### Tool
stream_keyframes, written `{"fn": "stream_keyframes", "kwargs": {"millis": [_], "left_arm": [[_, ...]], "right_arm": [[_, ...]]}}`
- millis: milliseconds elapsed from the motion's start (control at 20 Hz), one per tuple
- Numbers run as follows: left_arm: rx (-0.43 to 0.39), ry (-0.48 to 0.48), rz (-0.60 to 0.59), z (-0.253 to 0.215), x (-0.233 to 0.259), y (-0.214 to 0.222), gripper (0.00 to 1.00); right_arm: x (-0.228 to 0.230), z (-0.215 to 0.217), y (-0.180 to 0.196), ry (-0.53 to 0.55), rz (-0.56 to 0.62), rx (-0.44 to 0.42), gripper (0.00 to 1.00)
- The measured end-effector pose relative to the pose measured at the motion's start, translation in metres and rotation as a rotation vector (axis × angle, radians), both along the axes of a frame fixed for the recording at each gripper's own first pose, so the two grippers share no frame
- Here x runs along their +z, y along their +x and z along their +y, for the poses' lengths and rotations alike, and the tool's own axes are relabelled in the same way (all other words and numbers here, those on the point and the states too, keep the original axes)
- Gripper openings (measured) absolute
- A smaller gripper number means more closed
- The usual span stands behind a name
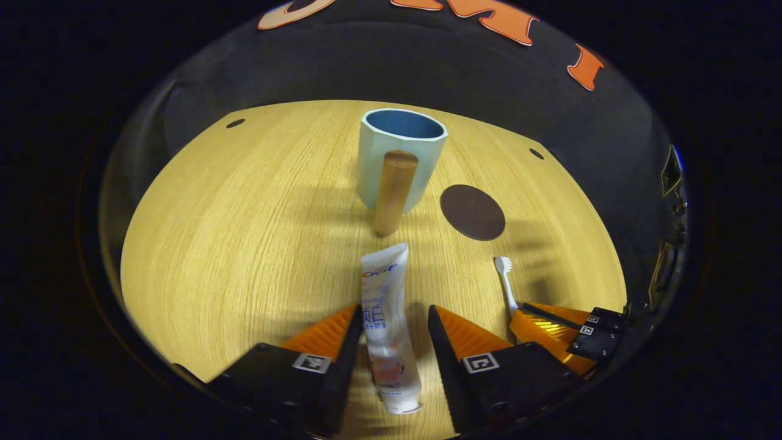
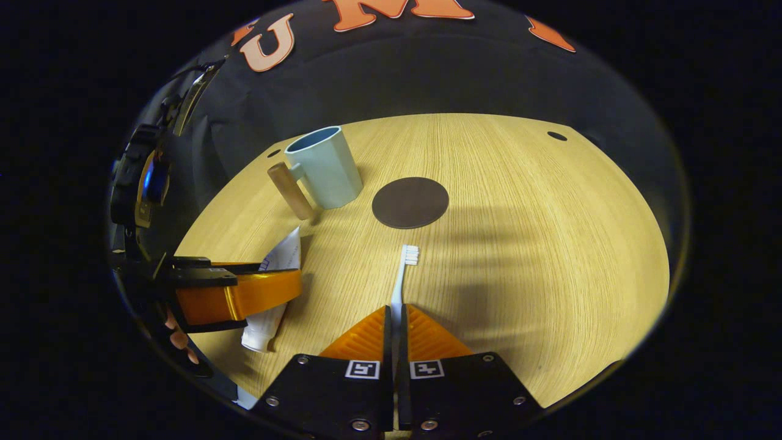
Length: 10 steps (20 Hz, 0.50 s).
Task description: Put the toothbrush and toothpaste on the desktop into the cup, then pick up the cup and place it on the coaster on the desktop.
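The left gripper [image 1: 391, 318] straddles the toothpaste [image 1: 386, 324] with fingers spread apart, while the right gripper [image 2: 397, 318] clamps the toothbrush [image 2: 403, 272] near the cup [image 2: 324, 168].

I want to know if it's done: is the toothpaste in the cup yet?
No, the toothpaste lies flat on the table, in front of the cup.

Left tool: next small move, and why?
Probably close the left tool on the toothpaste: its fingers are open on either side of the tube, which lies flat on the desktop. The right tool is already shut on the toothbrush.
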State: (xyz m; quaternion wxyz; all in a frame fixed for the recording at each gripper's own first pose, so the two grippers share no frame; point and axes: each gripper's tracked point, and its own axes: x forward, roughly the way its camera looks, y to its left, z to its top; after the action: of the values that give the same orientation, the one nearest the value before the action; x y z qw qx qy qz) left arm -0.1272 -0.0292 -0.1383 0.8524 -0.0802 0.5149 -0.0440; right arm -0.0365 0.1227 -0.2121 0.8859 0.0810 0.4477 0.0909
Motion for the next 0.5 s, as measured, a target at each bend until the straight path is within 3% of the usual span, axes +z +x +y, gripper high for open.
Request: {"fn": "stream_keyframes", "kwargs": {"millis": [50,150,250,450,500], "left_arm": [[0.011,-0.005,-0.004,-0.002,-0.006,0.004,0.39],[0.015,-0.021,0.003,-0.003,-0.002,0.001,0.39],[0.025,-0.048,0.025,-0.008,-0.003,-0.001,0.2],[0.008,-0.112,0.018,-0.019,0.0,-0.004,0.14],[0.004,-0.127,0.021,-0.024,0.0,-0.003,0.19]], "right_arm": [[0.001,0.0,0.0,0.008,-0.002,0.0,0.04],[0.007,0.0,0.001,0.033,-0.019,-0.003,0.04],[0.015,-0.001,0.004,0.054,-0.042,-0.008,0.04],[0.028,0.0,0.009,0.096,-0.088,-0.007,0.04],[0.032,0.0,0.009,0.107,-0.1,-0.003,0.04]]}}
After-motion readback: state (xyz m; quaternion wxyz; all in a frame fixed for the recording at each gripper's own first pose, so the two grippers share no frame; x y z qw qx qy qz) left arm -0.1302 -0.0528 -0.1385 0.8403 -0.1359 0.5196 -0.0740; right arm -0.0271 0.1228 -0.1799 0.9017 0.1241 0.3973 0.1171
